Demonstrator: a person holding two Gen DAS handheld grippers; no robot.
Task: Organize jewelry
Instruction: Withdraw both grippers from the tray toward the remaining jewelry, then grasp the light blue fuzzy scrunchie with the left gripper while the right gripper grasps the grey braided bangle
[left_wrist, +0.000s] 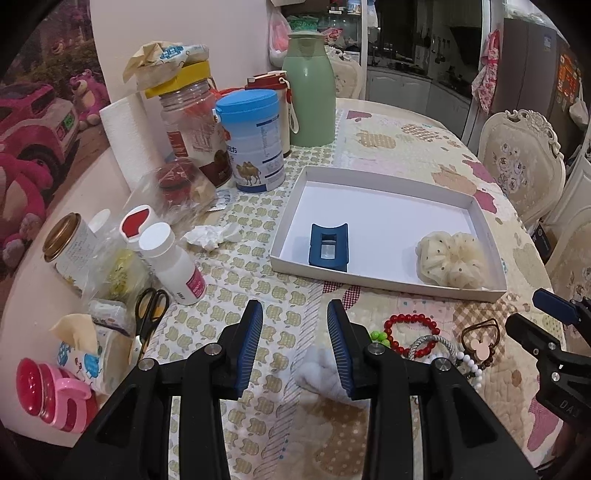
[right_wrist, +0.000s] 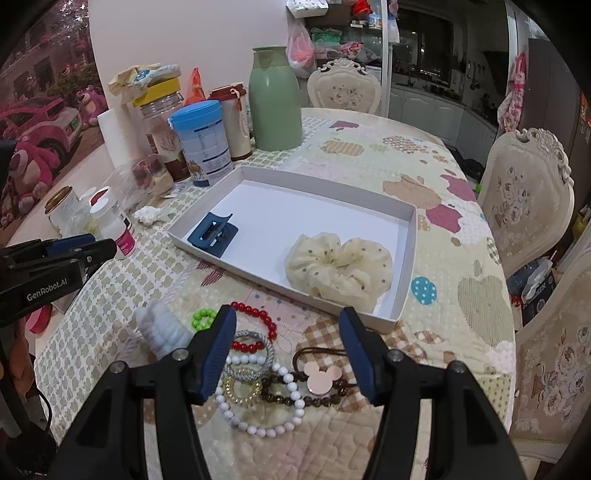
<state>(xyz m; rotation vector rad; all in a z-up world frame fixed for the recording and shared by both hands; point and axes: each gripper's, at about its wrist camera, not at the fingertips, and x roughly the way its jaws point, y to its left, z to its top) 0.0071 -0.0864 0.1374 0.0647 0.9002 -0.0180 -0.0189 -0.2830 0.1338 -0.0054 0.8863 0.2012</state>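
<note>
A shallow white box (right_wrist: 404, 258) on the table holds a cream scrunchie (right_wrist: 338, 267) and a blue hair clip (right_wrist: 214, 234), while both the left gripper (left_wrist: 294, 343) and right gripper (right_wrist: 288, 350) are wide apart, holding nothing, above a pile of bead bracelets (right_wrist: 258, 391) just beside the box.

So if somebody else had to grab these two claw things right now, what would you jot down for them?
Left gripper: open, holding nothing, above the tablecloth near the fluffy white hair tie.
Right gripper: open, holding nothing, hovering over the loose pile.
Done: the blue hair claw and the cream scrunchie lie in the white tray.
Left, all on the cloth in front of the tray: red bead bracelet, green bead ring, white bead bracelet, grey band, gold coil tie, mouse-head tie, dark bead bracelet, and the fluffy tie.
</note>
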